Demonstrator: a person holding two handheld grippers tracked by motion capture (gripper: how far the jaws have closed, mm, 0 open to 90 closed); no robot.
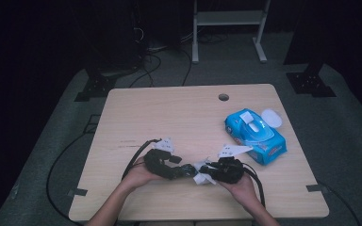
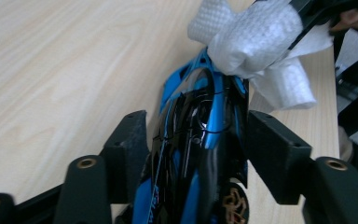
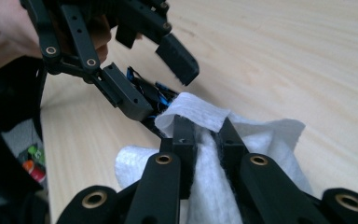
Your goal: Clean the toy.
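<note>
The left gripper point(image 2: 196, 140) is clamped on a black and blue toy car point(image 2: 198, 154) held low over the tabletop point(image 1: 169, 113); the jaws cover the car's flanks, its rear runs off the bottom of the left gripper view, and its nose is buried under a white wipe point(image 2: 256, 42). The right gripper point(image 3: 204, 133) is closed on that wipe, pressing it against the car's front, so that in the high view the car is a dark blur between the two hands. A blue wipes pack point(image 1: 255, 135) lies apart near the tabletop's right edge, lid flipped open.
</note>
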